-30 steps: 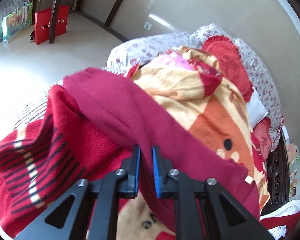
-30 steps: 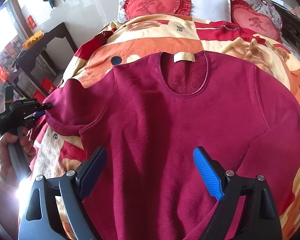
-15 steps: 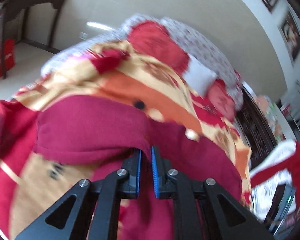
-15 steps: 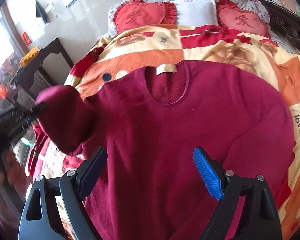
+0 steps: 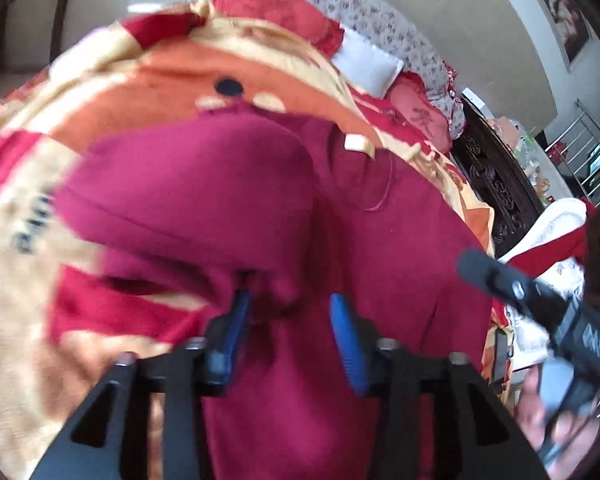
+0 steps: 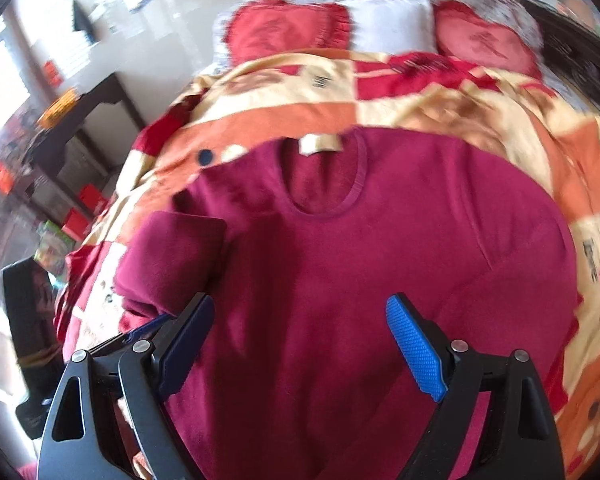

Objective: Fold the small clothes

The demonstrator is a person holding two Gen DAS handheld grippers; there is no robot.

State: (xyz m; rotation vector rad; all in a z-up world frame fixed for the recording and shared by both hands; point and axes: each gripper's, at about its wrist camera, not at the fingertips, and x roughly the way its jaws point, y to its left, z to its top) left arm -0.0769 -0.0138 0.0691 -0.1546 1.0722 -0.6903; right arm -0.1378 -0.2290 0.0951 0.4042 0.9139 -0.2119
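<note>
While the left wrist view blurs, the left gripper [image 5: 290,312] shows its blue pads spread apart over the maroon sweater [image 5: 400,248], gripping nothing; a sleeve [image 5: 188,204] lies doubled over the chest, just beyond the fingertips. Over to the right wrist view: the right gripper [image 6: 300,340] hangs wide above the sweater's body [image 6: 360,280], which lies flat, neckline up, on the patterned blanket [image 6: 440,92]. Folded sleeve [image 6: 176,252] sits on the garment's left side.
</note>
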